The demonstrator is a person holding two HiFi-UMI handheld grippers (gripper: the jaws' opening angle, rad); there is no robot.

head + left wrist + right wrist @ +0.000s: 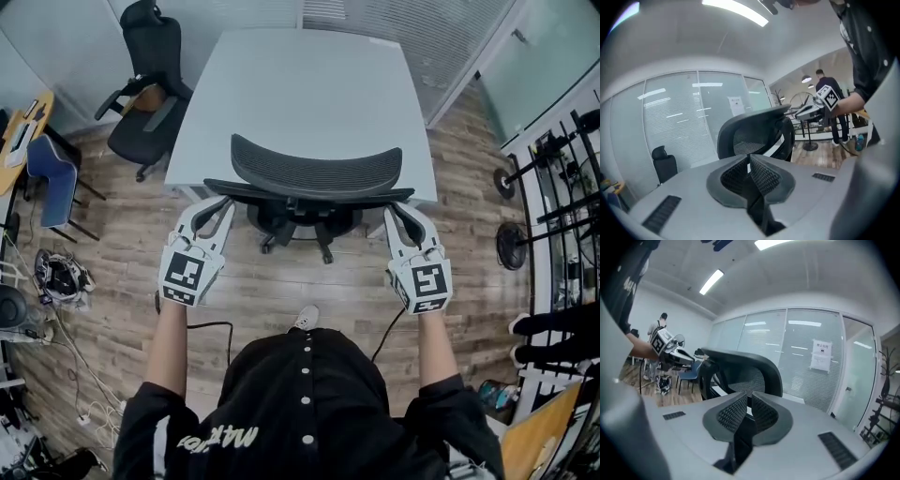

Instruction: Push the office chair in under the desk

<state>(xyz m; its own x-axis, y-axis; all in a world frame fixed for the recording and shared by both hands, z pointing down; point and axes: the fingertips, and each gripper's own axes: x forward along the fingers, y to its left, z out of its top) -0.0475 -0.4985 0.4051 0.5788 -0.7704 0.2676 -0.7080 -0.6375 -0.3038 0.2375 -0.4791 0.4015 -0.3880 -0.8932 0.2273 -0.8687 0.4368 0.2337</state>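
Both the left tool (214, 204) and right tool (405, 211) are shut and empty, just behind the black mesh office chair (314, 169). The pale grey surface (300, 84) lies straight beyond it.

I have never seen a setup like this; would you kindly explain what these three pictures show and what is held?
No robot: a person holds a two-jaw gripper in each hand. The top-down picture comes from a camera on the person's head; the other two come from cameras riding on the left gripper and right gripper, looking along their jaws. They are at the ends of the backrest of a mesh office chair, drawn up to a pale desk with a bare top. In both gripper views the jaws are together with nothing between them: nothing is held.
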